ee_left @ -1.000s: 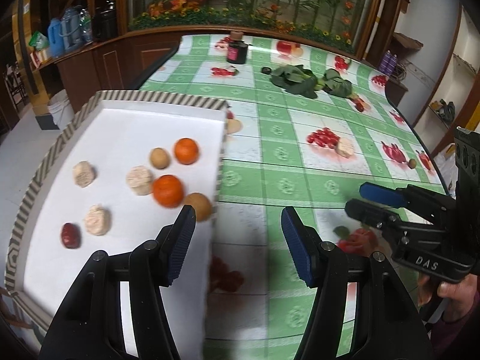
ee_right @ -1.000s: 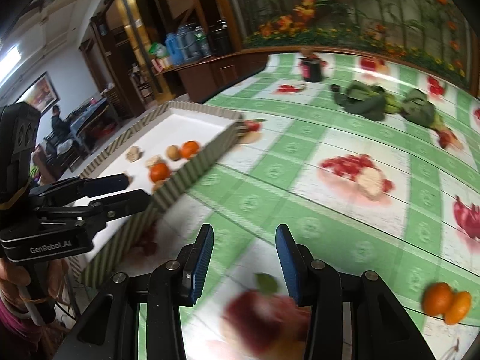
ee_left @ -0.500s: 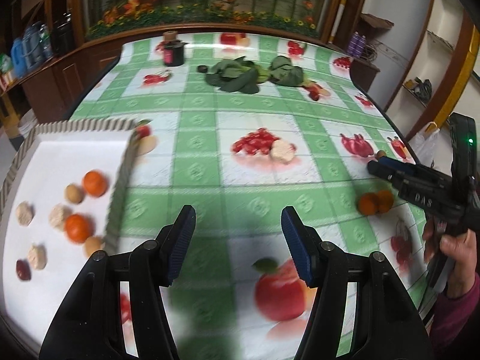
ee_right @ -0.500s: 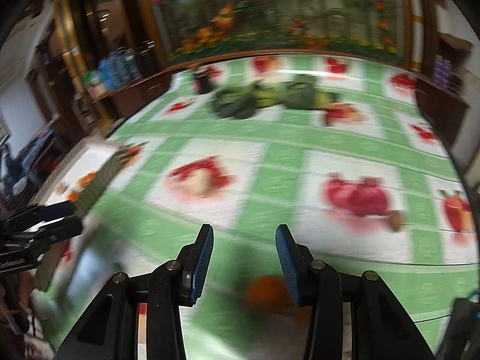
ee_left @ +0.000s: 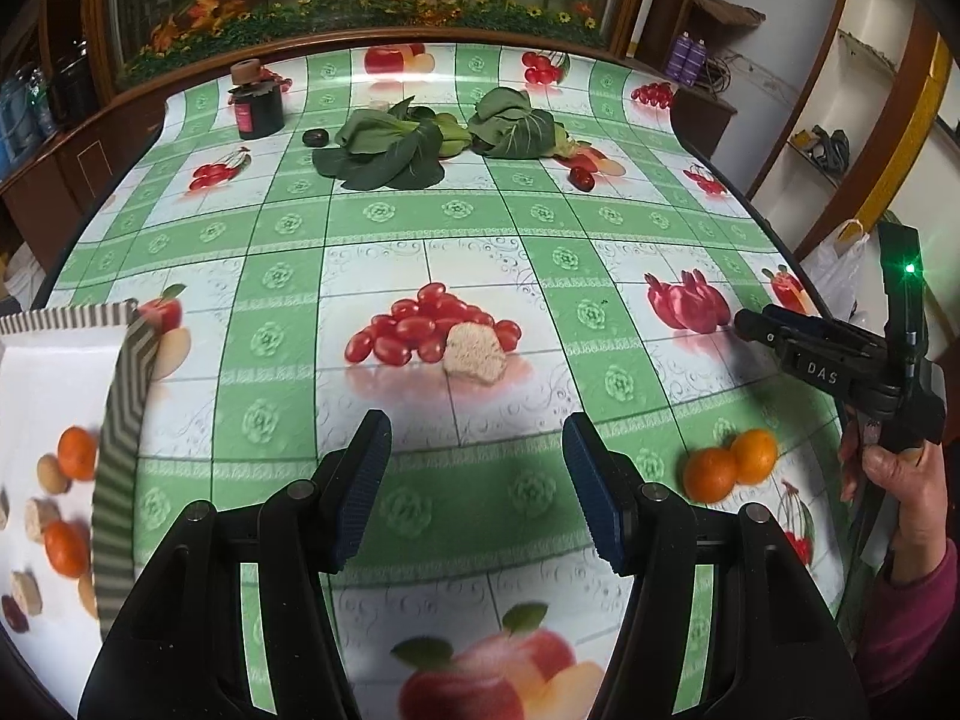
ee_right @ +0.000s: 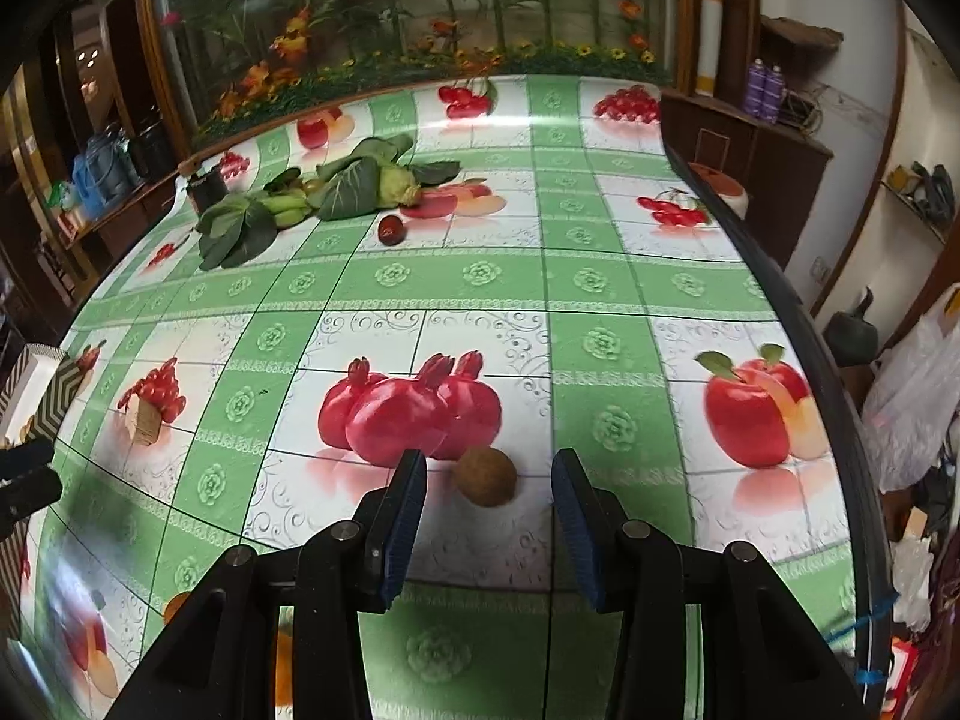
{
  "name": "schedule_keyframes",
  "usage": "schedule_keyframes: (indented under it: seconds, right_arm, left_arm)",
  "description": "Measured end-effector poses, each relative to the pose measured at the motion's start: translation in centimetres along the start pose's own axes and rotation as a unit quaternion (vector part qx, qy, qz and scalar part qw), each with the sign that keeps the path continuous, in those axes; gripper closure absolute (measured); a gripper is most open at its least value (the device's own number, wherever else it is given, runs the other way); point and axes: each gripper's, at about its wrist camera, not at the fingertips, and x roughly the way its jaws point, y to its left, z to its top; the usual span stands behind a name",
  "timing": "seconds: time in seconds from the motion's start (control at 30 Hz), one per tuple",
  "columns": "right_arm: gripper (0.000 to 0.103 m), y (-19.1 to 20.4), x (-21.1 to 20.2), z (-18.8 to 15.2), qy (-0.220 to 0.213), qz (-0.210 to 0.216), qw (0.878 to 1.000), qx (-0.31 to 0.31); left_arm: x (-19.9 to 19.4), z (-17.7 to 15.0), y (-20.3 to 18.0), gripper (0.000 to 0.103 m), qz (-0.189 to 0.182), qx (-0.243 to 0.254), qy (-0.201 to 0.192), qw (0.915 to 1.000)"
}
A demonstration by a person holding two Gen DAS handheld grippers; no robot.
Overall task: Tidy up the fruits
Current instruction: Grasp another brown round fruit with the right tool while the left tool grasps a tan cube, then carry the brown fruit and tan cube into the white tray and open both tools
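Observation:
My left gripper is open and empty above the fruit-print tablecloth. Two oranges lie to its right, near the table's front right. A white tray with a striped rim at the left holds several oranges and other small fruits. My right gripper is open, with a small brown round fruit on the cloth just ahead between its fingers, untouched. It also shows from the side in the left wrist view. A pale rough lump lies mid-table. A dark red fruit lies far back.
Leafy greens and a dark jar sit at the far end of the table. A small dark fruit lies beside the greens. The table's right edge drops to a cluttered floor. Cabinets stand behind and to the left.
Both grippers have swung right, away from the tray. The tray has slid to the left edge of the left view, and the brown fruit has come between the right fingers.

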Motion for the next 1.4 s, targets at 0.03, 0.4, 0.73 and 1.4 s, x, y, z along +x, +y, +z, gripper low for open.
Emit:
schedule_keyframes:
  seconds: [0.03, 0.4, 0.73, 1.4]
  right_arm:
    - [0.061, 0.2, 0.4, 0.0, 0.002, 0.000, 1.000, -0.002]
    - [0.081, -0.6, 0.3, -0.7, -0.012, 0.021, 1.000, 0.012]
    - [0.081, 1.6, -1.0, -0.1, -0.031, 0.085, 0.996, -0.004]
    - [0.081, 10.6, -4.5, -2.4, -0.037, 0.157, 0.984, -0.074]
  left_arm:
    - [0.4, 0.2, 0.0, 0.043, 0.002, 0.000, 0.003, 1.0000]
    - [3.8, 1.6, -0.1, 0.043, 0.020, -0.001, 0.017, 0.9997]
    - [6.5, 2.4, -0.9, 0.046, 0.034, 0.014, 0.028, 0.9989]
    - [-0.9, -1.3, 1.7, 0.072, 0.007, -0.009, -0.023, 0.9997]
